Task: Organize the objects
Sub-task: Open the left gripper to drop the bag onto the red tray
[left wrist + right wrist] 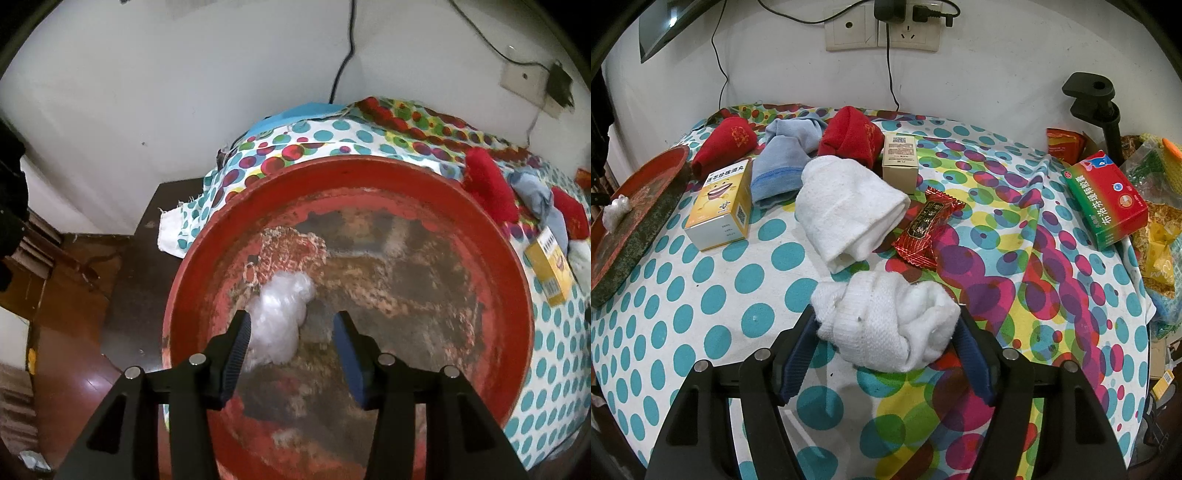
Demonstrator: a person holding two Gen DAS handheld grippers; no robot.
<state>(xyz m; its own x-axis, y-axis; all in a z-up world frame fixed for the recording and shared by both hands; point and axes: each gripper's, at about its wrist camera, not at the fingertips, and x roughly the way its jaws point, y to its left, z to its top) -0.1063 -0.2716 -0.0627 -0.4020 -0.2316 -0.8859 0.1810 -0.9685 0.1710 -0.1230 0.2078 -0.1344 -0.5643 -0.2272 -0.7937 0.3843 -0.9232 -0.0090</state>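
Note:
My left gripper (291,328) is open above a worn red round tray (495,258). A crumpled clear plastic wad (280,325) lies in the tray, beside the left finger. My right gripper (886,328) is shut on a bundled white sock (886,325) just above the dotted tablecloth (701,295). Beyond it lie a second white sock (846,210), a red candy wrapper (927,225), a yellow box (720,206), a beige box (899,162), two red socks (724,144) (853,136) and a blue sock (786,158). The tray (639,210) shows at the left edge.
A red-and-green medicine box (1108,199) and snack bags (1160,254) sit at the table's right end by a black clamp stand (1097,99). Wall sockets with cables (886,26) are behind. In the left wrist view a dark side table (147,258) and wooden floor (66,332) lie left of the tray.

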